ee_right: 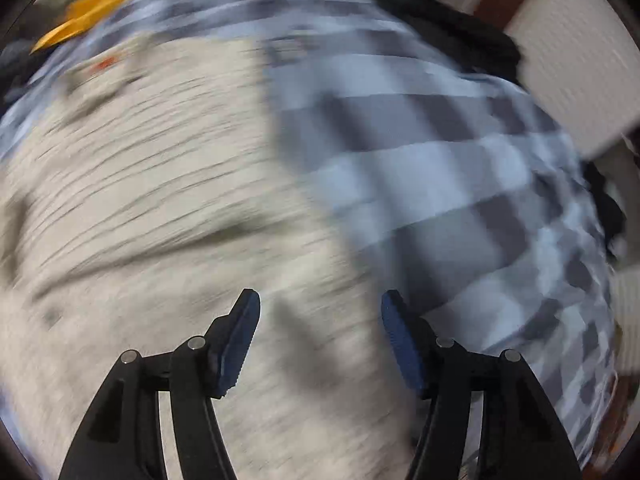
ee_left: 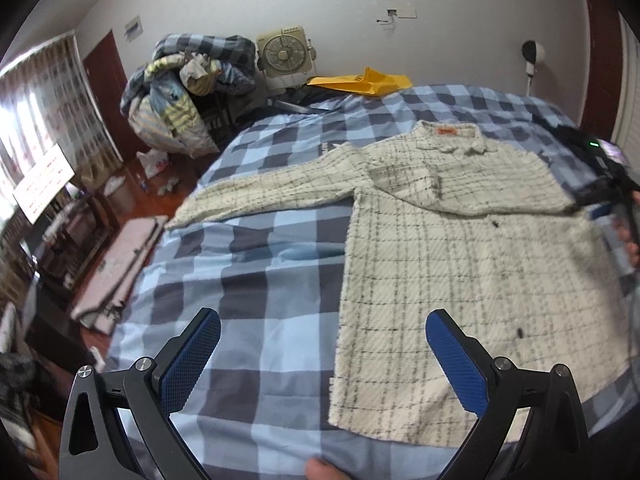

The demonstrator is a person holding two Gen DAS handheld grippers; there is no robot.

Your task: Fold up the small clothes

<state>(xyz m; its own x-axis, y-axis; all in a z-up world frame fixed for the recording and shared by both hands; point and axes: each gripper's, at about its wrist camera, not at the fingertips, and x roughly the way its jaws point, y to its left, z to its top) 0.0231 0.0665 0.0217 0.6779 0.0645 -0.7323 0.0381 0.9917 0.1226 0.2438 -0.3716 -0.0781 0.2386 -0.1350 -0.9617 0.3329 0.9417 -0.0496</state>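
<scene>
A cream checked shirt (ee_left: pixel 460 256) lies flat on the blue checked bed cover (ee_left: pixel 248 264). Its right sleeve is folded across the chest and its left sleeve (ee_left: pixel 264 192) stretches out to the left. My left gripper (ee_left: pixel 322 328) is open and empty, above the shirt's lower left hem. My right gripper (ee_right: pixel 320 312) is open and empty, just above the shirt's (ee_right: pixel 160 200) right edge; that view is blurred. The right gripper also shows in the left wrist view (ee_left: pixel 612 196) at the shirt's right side.
A yellow envelope (ee_left: pixel 364 80) lies at the bed's far end, near a fan (ee_left: pixel 286 56) and a pile of bedding (ee_left: pixel 192 80). The floor and a folded mat (ee_left: pixel 120 268) are to the left. Dark clothes (ee_right: pixel 448 24) lie at the bed's far right.
</scene>
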